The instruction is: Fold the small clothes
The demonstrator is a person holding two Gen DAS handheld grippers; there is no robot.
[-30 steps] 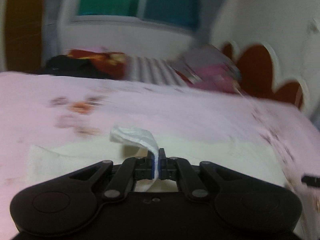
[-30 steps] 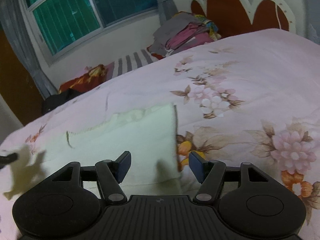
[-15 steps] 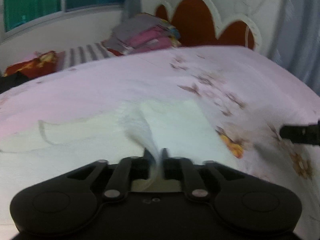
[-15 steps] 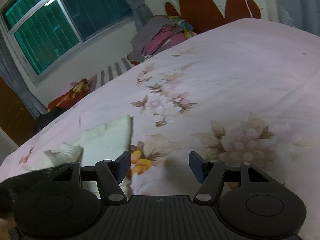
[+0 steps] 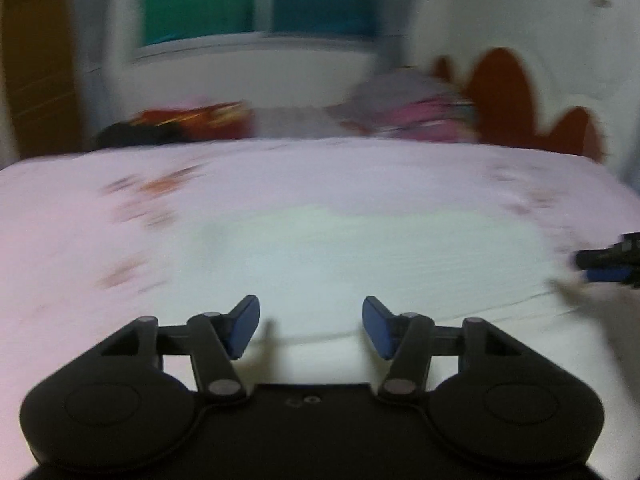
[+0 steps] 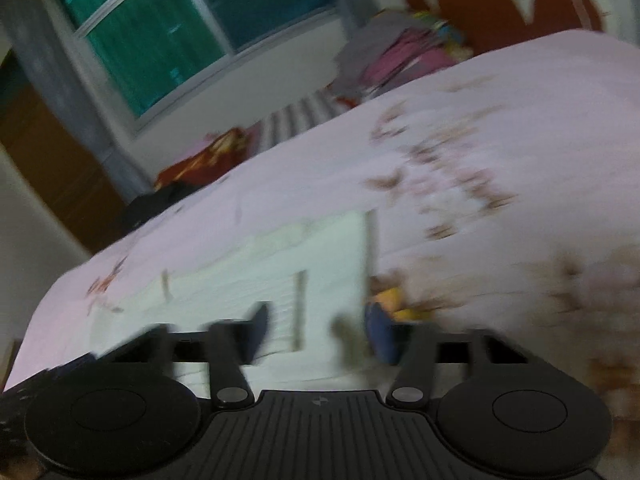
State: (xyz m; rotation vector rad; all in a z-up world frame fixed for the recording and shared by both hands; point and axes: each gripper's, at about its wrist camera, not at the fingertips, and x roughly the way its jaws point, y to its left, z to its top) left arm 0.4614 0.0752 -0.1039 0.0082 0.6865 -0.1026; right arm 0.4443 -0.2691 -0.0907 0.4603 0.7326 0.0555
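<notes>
A small pale cream garment [image 5: 360, 256] lies flat on the pink floral bedspread [image 5: 280, 172]. It also shows in the right wrist view [image 6: 280, 276], folded, with a straight right edge. My left gripper [image 5: 310, 328] is open and empty just above the garment's near part. My right gripper [image 6: 316, 332] is open and empty over the garment's near right edge. Its tips show at the right edge of the left wrist view [image 5: 608, 264]. Both views are blurred by motion.
A pile of pink and grey clothes [image 6: 396, 52] lies at the head of the bed by the red scalloped headboard [image 6: 500, 4]. A red and black heap [image 5: 172, 124] lies at the far left edge. A window [image 6: 180, 28] is behind.
My left gripper has let go of the garment's edge and opened; the cloth now lies flat. My right gripper has swung back left over the garment.
</notes>
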